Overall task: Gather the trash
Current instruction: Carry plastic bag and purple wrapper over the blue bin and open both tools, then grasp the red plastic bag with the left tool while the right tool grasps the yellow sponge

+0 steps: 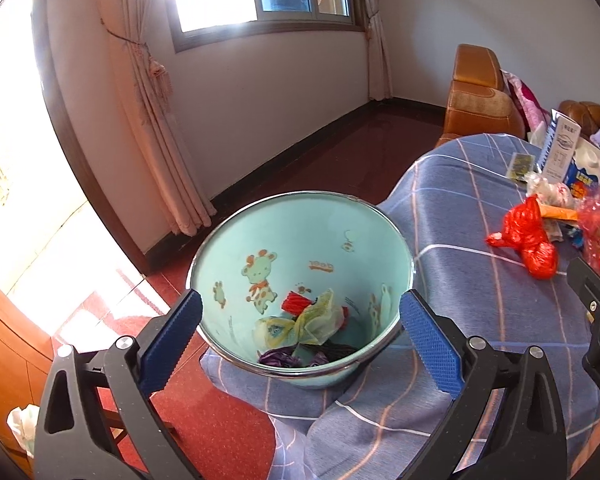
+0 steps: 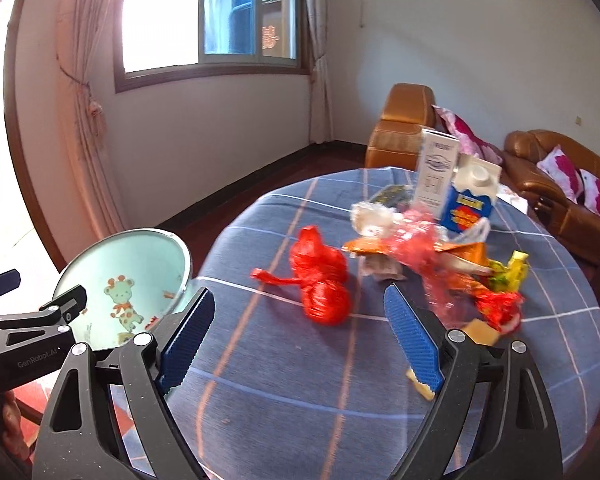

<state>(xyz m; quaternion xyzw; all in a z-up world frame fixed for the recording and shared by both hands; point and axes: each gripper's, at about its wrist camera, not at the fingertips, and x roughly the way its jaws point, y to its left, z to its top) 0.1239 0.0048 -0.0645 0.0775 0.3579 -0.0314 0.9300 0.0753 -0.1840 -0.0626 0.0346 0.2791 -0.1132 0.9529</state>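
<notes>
You are in a white-walled room with a window (image 2: 212, 16), pink curtains (image 1: 148, 92) and brown leather sofas (image 2: 556, 184) behind a round table under a blue checked cloth (image 2: 300, 380).

Your left gripper (image 1: 300, 332) points down over the mint-green bin (image 1: 284, 236), which stands at the table's edge. Its blue pads (image 1: 428, 340) are spread as wide as they go, one on either side of the bin's mouth, and nothing is between them. Inside the bin, straight ahead of that gripper, lies crumpled trash (image 1: 312, 328): pale yellow-green plastic, something red, dark purple scraps at the bottom. A cartoon giraffe is printed on the bin's inner wall.

Your right gripper (image 2: 296, 332) hangs over the table with its jaws wide apart and empty. Just ahead of its fingertips, between them, lies a knotted red plastic bag (image 2: 320, 276) on the cloth. Beyond that bag and off to the gripper's right sits the rest of the litter (image 2: 440, 256): clear and red wrappers, orange packets, a yellow-green wrapper. Behind the pile a white carton (image 2: 436, 168) and a blue-and-white carton (image 2: 470, 196) stand upright. A scrap of tan cardboard (image 2: 418, 384) lies beside the right-hand pad. To this gripper's left you see the bin and the left gripper's black frame in front of it.
</notes>
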